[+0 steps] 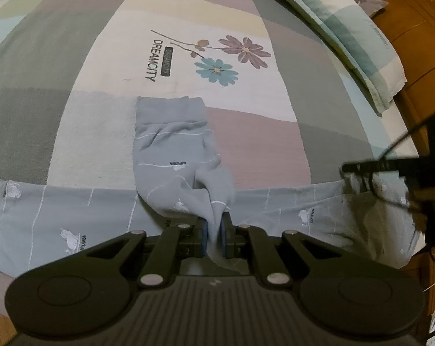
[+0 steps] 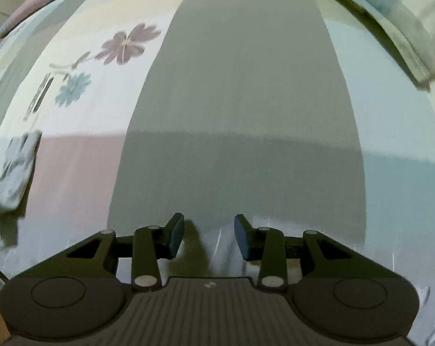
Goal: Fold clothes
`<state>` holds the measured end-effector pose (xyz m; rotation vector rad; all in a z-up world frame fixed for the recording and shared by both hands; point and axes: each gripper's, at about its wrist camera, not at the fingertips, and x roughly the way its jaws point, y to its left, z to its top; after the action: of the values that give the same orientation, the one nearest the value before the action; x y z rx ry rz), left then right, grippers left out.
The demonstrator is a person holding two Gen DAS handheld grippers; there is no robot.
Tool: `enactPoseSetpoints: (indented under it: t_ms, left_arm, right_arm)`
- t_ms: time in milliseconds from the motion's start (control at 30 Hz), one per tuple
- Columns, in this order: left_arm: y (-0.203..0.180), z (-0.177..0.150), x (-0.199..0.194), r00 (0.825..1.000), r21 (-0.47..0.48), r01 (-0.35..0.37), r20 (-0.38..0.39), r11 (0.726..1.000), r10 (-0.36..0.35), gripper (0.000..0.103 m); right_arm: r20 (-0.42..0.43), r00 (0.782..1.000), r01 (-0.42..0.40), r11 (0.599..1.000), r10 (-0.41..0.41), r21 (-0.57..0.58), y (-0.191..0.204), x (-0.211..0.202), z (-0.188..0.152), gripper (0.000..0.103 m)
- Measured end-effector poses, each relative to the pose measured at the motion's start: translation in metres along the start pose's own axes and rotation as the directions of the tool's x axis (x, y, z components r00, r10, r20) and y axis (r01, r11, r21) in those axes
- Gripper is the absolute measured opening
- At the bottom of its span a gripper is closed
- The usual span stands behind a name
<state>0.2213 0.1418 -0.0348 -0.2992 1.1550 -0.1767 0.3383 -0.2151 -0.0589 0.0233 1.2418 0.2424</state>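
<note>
Grey pyjama trousers (image 1: pixel 171 144) lie on the bed (image 1: pixel 246 144), pinched in the left gripper (image 1: pixel 215 230); right gripper (image 2: pixel 209 238) gapes empty.

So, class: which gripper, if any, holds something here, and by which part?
The left gripper pinches a bunched fold of the grey garment at its near end. The right gripper is open, holding nothing.

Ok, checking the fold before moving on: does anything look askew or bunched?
Yes. The grey garment is bunched into a twisted ridge where the left tongs pinch it, so that part lies wrinkled rather than flat. The right tongs are open, holding nothing.
</note>
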Motion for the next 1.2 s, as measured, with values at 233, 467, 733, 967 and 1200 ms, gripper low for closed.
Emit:
enactPoseSetpoints:
  t_ms: [233, 467, 733, 967, 1200]
  left_arm:
    - [0.005, 0.001, 0.003, 1.000, -0.013, 0.015, 0.010, 1.000, -0.015, 0.007]
    - [0.008, 0.000, 0.005, 1.000, -0.031, 0.011, 0.012, 0.999, -0.011, 0.007]
    - [0.010, -0.002, 0.004, 1.000, -0.044, 0.012, 0.018, 0.999, -0.011, 0.007]
    - [0.008, -0.003, -0.001, 1.000, -0.041, 0.001, 0.014, 0.999, 0.000, 0.007]
    - [0.011, -0.008, 0.005, 1.000, -0.041, -0.025, -0.012, 0.999, 0.024, 0.007]
  right_arm:
    - [-0.080, 0.991, -0.107, 0.994, 0.106, -0.005, 0.008, -0.022, -0.010, 0.045]
    - [-0.037, 0.998, -0.046, 0.997, 0.049, 0.067, 0.010, 0.001, -0.017, 0.045]
    - [0.006, 1.000, -0.018, 0.995, 0.017, 0.094, -0.016, -0.039, -0.031, 0.046]
    - [-0.042, 0.999, -0.027, 0.996, 0.031, 0.081, -0.030, -0.042, -0.053, 0.046]
    - [-0.197, 0.934, -0.345, 0.896, 0.298, -0.280, 0.010, -0.050, -0.084, 0.046]
